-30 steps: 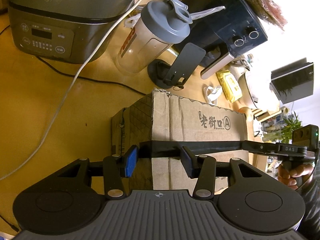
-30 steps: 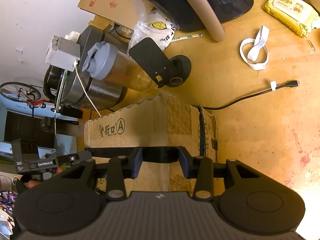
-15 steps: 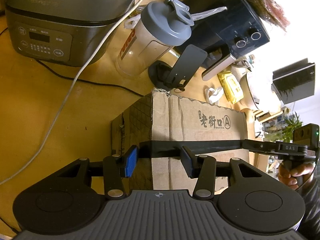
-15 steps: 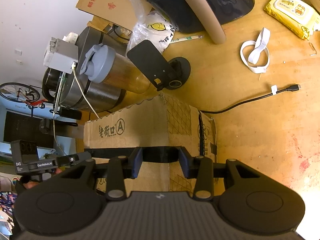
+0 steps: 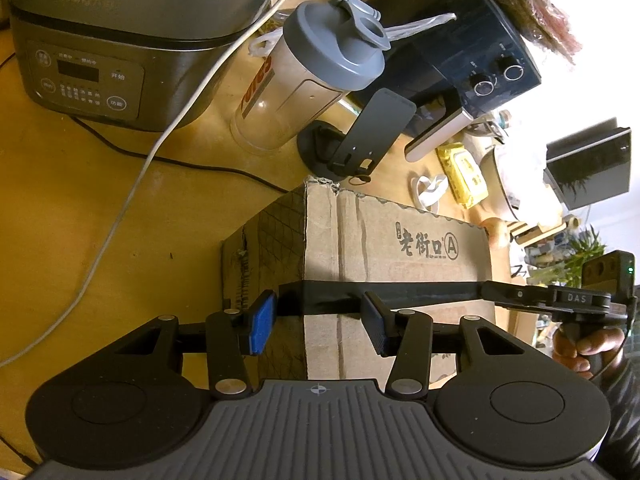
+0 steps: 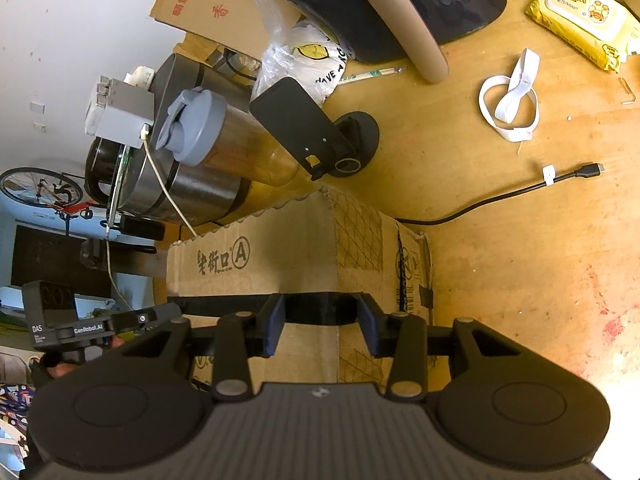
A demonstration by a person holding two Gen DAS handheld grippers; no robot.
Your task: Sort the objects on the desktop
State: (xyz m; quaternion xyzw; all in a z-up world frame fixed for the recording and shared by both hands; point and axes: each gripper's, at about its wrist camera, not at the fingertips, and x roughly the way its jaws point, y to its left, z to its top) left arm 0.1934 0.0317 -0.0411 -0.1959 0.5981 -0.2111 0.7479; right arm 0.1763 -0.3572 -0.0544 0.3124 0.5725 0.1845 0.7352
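A brown cardboard box [image 5: 396,248] with black tape and printed characters stands on the wooden desk; it also shows in the right wrist view [image 6: 288,256]. My left gripper [image 5: 318,322] is open, its jaws astride the box's left end at the taped edge. My right gripper [image 6: 322,328] is open, its jaws astride the box's right end. Each gripper shows in the other's view across the box. A clear shaker bottle [image 5: 304,80] with a grey lid and a black phone stand [image 5: 360,136] stand just beyond the box.
A grey rice cooker [image 5: 120,40] with a white cable stands far left, a dark air fryer [image 5: 460,52] behind. A yellow wipes pack [image 6: 584,20], a white strap [image 6: 510,100], a black cable [image 6: 500,200] and a cardboard tube [image 6: 404,28] lie on the desk.
Both views have shifted slightly, the far objects sliding a little; the box and both grippers keep the same relation, jaws unchanged.
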